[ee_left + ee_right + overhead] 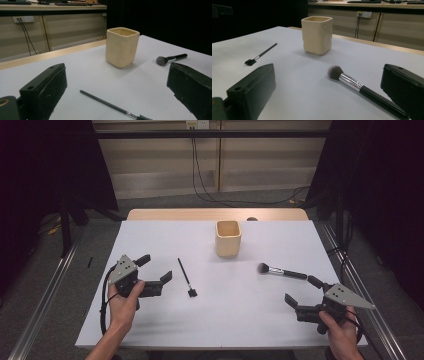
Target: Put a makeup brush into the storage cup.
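Observation:
A cream square cup stands upright at the table's far middle. A thin black brush lies left of centre. A fluffy makeup brush lies to the right, bristles pointing left. My left gripper is open, held just left of the thin brush, nothing between its jaws. My right gripper is open, just in front of the makeup brush's handle end, also holding nothing.
The white table has a wooden strip along its far edge. Cables hang from a wall socket behind. Metal rails run along both sides on the floor.

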### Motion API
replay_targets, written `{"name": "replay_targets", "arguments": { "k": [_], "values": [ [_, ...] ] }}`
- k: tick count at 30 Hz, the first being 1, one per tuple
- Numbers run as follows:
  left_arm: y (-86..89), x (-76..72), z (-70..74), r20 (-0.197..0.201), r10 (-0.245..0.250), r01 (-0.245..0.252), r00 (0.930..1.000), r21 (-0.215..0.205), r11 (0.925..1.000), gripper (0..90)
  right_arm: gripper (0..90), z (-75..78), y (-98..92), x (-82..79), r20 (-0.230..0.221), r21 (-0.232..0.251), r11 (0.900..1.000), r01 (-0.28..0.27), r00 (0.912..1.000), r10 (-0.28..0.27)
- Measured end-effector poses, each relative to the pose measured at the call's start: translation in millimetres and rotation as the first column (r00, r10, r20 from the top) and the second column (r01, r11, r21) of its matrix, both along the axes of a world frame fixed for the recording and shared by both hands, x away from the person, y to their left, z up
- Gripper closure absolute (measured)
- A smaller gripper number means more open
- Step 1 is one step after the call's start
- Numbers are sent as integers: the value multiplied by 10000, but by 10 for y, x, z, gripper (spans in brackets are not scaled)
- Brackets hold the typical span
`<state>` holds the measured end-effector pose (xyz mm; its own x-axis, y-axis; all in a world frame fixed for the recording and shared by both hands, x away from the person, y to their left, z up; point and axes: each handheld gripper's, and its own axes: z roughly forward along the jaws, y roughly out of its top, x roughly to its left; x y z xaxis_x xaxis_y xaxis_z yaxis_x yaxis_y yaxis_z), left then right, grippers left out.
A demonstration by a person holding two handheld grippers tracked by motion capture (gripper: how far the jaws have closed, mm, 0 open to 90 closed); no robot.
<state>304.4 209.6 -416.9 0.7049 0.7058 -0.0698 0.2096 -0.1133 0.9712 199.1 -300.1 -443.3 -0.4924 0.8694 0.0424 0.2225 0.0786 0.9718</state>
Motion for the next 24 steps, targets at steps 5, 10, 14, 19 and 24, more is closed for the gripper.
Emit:
{"name": "replay_targets", "arguments": {
  "k": [5, 10, 14, 19, 24],
  "values": [
    [-122, 72, 20, 207, -172, 162, 9996, 450, 9989, 28, 0, -1, 8, 5, -54, 0, 10000, -37, 10000, 37],
    [-185, 178, 10, 115, -240, 235, 9996, 384, 9990, 28, 0, -2, 7, 5, -56, 3, 10000, -51, 10000, 51],
    [-207, 240, 20, 131, -172, 169, 9998, 267, 9995, 28, 0, -4, 9, 7, -67, -18, 9999, -99, 9999, 99],
    [-228, 313, 11, -79, -155, 156, 9998, 166, 9997, 28, 0, -6, 20, 11, -69, -94, 9998, -171, 9998, 170],
    [-263, 323, 4, -166, -163, 169, 9997, 383, 9991, 28, 0, -6, 22, 12, -78, -94, 9998, -146, 9999, 146]
  ]
}}
